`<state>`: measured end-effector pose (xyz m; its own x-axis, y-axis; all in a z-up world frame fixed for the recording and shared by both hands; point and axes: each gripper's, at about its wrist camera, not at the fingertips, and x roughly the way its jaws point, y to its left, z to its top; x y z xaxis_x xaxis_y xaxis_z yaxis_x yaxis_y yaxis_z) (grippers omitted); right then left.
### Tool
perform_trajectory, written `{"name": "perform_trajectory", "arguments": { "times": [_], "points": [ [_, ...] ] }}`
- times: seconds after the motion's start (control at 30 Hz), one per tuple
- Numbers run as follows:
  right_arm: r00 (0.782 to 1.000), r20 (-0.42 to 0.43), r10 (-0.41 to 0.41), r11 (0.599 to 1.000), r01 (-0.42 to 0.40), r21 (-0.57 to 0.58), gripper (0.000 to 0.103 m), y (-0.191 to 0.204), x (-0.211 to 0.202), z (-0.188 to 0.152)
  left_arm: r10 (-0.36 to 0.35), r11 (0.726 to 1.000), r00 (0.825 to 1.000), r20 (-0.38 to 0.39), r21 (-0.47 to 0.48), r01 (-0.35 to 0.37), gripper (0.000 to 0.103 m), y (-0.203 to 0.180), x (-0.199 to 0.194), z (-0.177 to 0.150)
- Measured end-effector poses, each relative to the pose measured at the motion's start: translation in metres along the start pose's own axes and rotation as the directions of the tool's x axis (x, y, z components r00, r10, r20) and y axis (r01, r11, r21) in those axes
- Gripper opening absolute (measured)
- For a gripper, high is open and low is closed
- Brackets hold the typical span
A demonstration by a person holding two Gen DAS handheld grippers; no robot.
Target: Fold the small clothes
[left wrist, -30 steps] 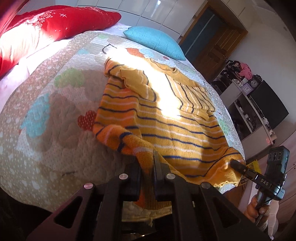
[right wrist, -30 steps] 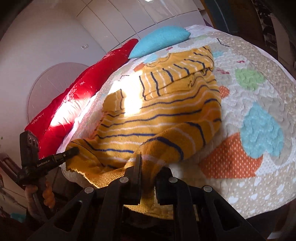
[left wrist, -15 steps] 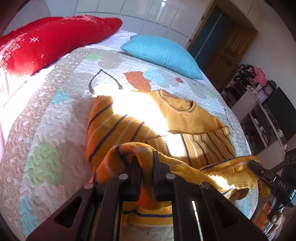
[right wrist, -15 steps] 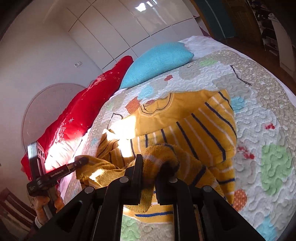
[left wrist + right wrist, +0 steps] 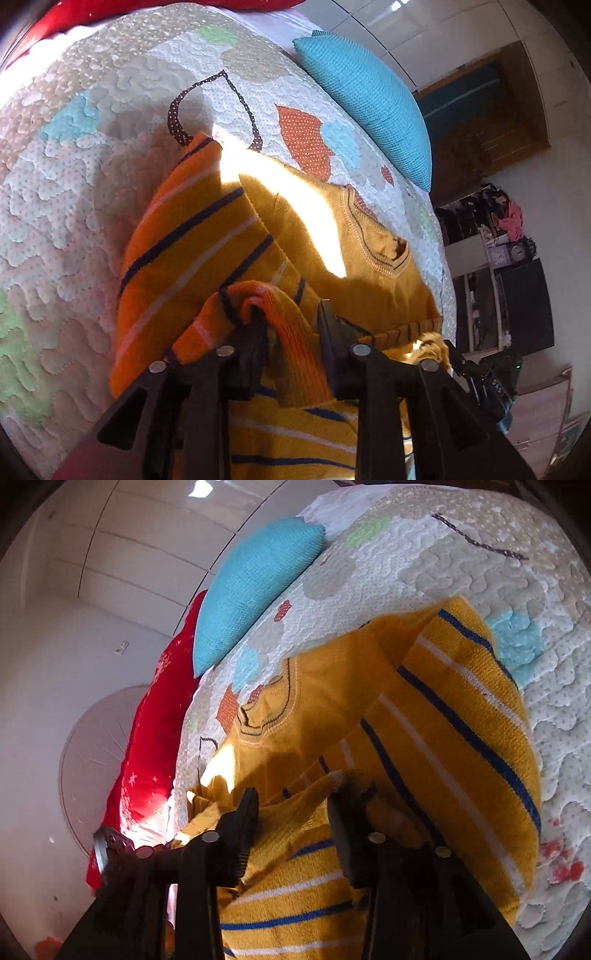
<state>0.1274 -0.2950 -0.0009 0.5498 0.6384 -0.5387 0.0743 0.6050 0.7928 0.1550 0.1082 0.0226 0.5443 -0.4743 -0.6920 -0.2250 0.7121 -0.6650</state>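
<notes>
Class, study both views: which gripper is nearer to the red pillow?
Left. The left gripper is at the sweater's edge on the red pillow's side; the right gripper is at the sweater's opposite edge, farther away.

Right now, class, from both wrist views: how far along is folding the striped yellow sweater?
Done: striped sleeves lie folded across the sweater's body, and the hem sits doubled up near the collar. In hand: left tongs and right tongs stand open, hem bunched between them. Left: withdraw, then probably smooth the fold flat on the quilt.
</notes>
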Motion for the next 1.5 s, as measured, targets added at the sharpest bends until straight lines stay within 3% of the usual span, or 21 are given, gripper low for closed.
{"name": "perform_trajectory", "arguments": {
  "times": [0.07, 0.13, 0.3, 0.4, 0.47, 0.6, 0.67, 0.7, 0.77, 0.8, 0.83, 0.93, 1.03, 1.1, 1.13, 1.2, 1.33, 1.43, 1.5],
  "points": [
    [0.999, 0.027, 0.020, 0.999, -0.021, 0.050, 0.055, -0.006, 0.001, 0.007, -0.054, 0.998, 0.998, 0.029, -0.042, 0.055, 0.052, 0.005, -0.003, 0.006],
    [0.999, 0.038, 0.003, 0.998, -0.006, 0.062, 0.056, -0.007, 0.003, 0.015, -0.051, 0.996, 0.996, 0.078, -0.068, 0.056, 0.062, 0.009, -0.009, 0.013],
    [0.994, 0.055, -0.099, 0.995, 0.101, -0.026, 0.056, 0.008, 0.003, 0.021, 0.133, 0.990, 0.982, 0.132, -0.063, -0.125, 0.065, 0.017, -0.021, 0.030],
    [0.981, 0.118, -0.152, 0.977, 0.167, -0.131, 0.056, 0.031, -0.014, 0.016, 0.168, 0.986, 0.976, 0.141, -0.032, -0.165, 0.065, 0.018, -0.030, 0.028],
    [0.978, 0.153, -0.143, 0.963, 0.173, -0.205, 0.056, 0.048, -0.027, 0.006, 0.182, 0.983, 0.972, 0.149, 0.006, -0.185, 0.065, 0.015, -0.035, 0.022],
    [0.996, 0.052, -0.072, 0.940, 0.086, -0.331, 0.056, 0.071, -0.017, -0.025, 0.214, 0.960, 0.965, 0.149, 0.150, -0.236, 0.065, -0.005, -0.029, 0.000],
    [0.997, -0.026, -0.075, 0.931, 0.060, -0.360, 0.056, 0.071, 0.005, -0.037, 0.261, 0.923, 0.953, 0.151, 0.250, -0.293, 0.065, -0.018, -0.017, -0.011],
    [0.993, -0.047, -0.106, 0.928, 0.082, -0.362, 0.056, 0.067, 0.016, -0.038, 0.306, 0.890, 0.938, 0.165, 0.300, -0.344, 0.065, -0.025, -0.009, -0.014],
    [0.982, -0.048, -0.183, 0.927, 0.156, -0.342, 0.056, 0.053, 0.034, -0.031, 0.406, 0.813, 0.888, 0.218, 0.357, -0.459, 0.065, -0.031, 0.005, -0.017],
    [0.976, -0.020, -0.219, 0.924, 0.201, -0.325, 0.051, 0.043, 0.037, -0.023, 0.444, 0.790, 0.867, 0.226, 0.358, -0.498, 0.065, -0.029, 0.012, -0.014],
    [0.970, 0.014, -0.244, 0.921, 0.237, -0.310, 0.043, 0.034, 0.037, -0.013, 0.467, 0.788, 0.859, 0.211, 0.341, -0.513, 0.065, -0.024, 0.019, -0.010],
    [0.954, 0.094, -0.284, 0.928, 0.298, -0.222, 0.037, 0.012, 0.025, 0.017, 0.441, 0.838, 0.881, 0.172, 0.272, -0.473, 0.066, -0.005, 0.023, 0.000],
    [0.920, 0.161, -0.358, 0.900, 0.386, -0.200, 0.039, 0.005, 0.011, 0.035, 0.441, 0.827, 0.878, 0.183, 0.297, -0.477, 0.068, -0.006, 0.024, -0.002],
    [0.866, 0.224, -0.446, 0.846, 0.490, -0.211, 0.043, 0.008, -0.002, 0.039, 0.442, 0.825, 0.878, 0.185, 0.300, -0.479, 0.069, -0.005, 0.023, -0.002],
    [0.860, 0.241, -0.450, 0.839, 0.499, -0.215, 0.043, 0.010, -0.010, 0.040, 0.437, 0.831, 0.881, 0.182, 0.292, -0.473, 0.069, -0.004, 0.021, -0.002],
    [0.873, 0.248, -0.420, 0.854, 0.472, -0.219, 0.043, 0.013, -0.030, 0.034, 0.435, 0.837, 0.882, 0.180, 0.279, -0.470, 0.069, -0.004, 0.016, -0.002],
    [0.913, 0.246, -0.325, 0.864, 0.392, -0.317, 0.043, 0.033, -0.057, -0.005, 0.451, 0.820, 0.860, 0.240, 0.268, -0.505, 0.069, -0.012, -0.005, -0.011],
    [0.956, 0.162, -0.243, 0.882, 0.287, -0.374, 0.043, 0.032, -0.057, -0.037, 0.433, 0.825, 0.863, 0.261, 0.272, -0.496, 0.069, -0.017, -0.026, -0.027],
    [0.961, 0.111, -0.252, 0.893, 0.275, -0.355, 0.043, 0.016, -0.051, -0.047, 0.422, 0.828, 0.865, 0.271, 0.273, -0.489, 0.069, -0.019, -0.041, -0.040]
  ]
}}
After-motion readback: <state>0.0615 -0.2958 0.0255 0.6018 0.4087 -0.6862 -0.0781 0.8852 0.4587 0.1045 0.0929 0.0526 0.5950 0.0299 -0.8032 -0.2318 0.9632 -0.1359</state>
